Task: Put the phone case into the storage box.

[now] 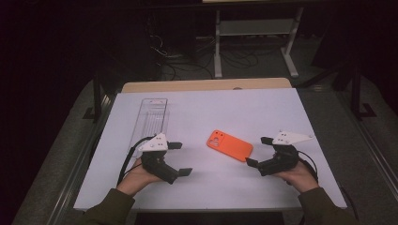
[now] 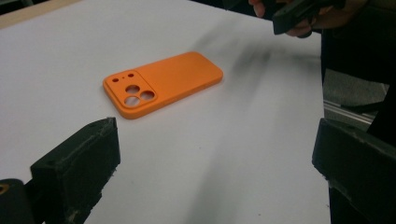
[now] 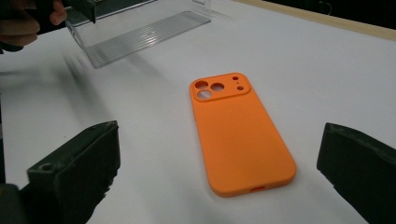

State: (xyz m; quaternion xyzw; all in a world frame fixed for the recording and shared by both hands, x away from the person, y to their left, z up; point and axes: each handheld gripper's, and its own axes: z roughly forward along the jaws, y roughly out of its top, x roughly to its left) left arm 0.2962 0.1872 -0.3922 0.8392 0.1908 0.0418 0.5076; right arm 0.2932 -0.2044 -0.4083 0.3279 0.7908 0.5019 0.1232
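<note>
Orange phone case [image 1: 230, 145] lies flat between my grippers, long axis slanting near-right; my right gripper [image 1: 259, 151], jaws spread, is nearer than my left gripper [image 1: 180, 158], also spread.

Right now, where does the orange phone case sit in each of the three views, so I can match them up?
High view: orange phone case lies right of centre on the white table, between the two hand-held grippers.
Left gripper view: upper centre-left, camera holes nearest.
Right gripper view: centre, camera holes far.
Shared landmark: the camera cut-outs at one end of the case.
</note>
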